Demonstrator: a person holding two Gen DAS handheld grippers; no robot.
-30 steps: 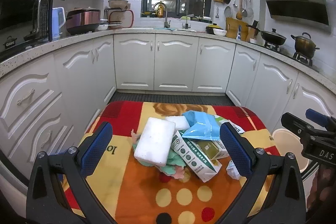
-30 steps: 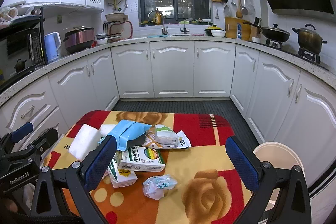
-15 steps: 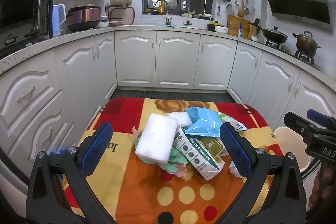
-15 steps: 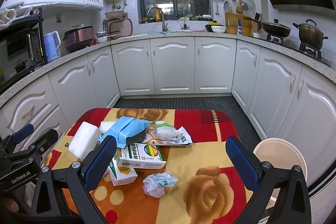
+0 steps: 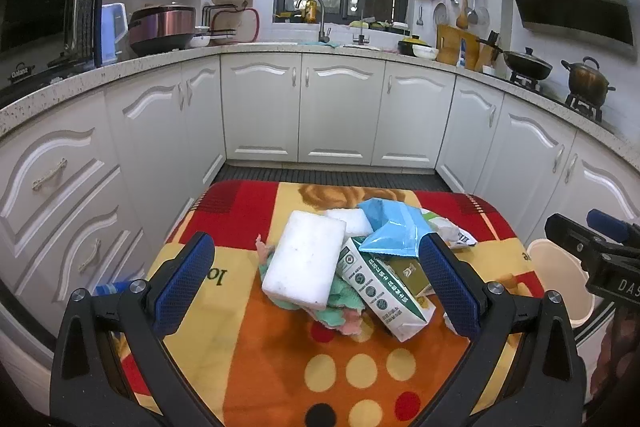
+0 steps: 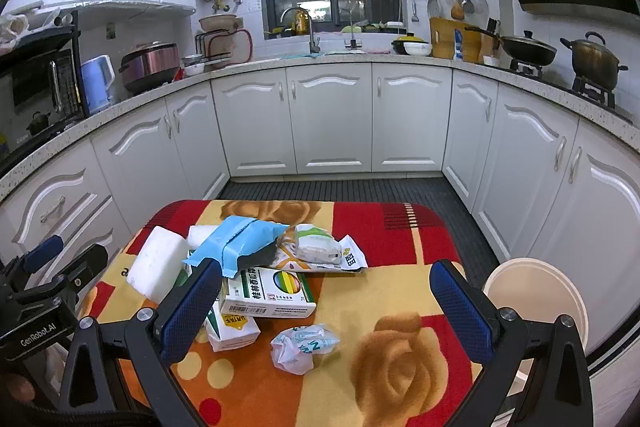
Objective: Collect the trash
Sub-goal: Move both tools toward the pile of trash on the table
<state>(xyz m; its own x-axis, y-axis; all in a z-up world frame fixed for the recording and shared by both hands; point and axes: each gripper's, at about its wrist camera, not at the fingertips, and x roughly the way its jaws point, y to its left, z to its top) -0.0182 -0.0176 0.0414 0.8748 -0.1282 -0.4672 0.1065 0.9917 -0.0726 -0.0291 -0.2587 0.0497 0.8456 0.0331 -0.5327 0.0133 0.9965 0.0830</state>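
Right now my left gripper [image 5: 316, 279] is spread wide with nothing in it, above the near edge of the patterned table [image 5: 240, 343]. Ahead at twelve o'clock the trash lies heaped: a white foam block [image 5: 304, 259] on crumpled cloth [image 5: 340, 303], a green-and-white carton [image 5: 380, 291] and a blue pouch [image 5: 394, 227] touching it. My right gripper [image 6: 326, 305] is likewise wide apart and empty, a crumpled wrapper [image 6: 302, 345] just below its fingers, a cream bin [image 6: 536, 291] at three o'clock.
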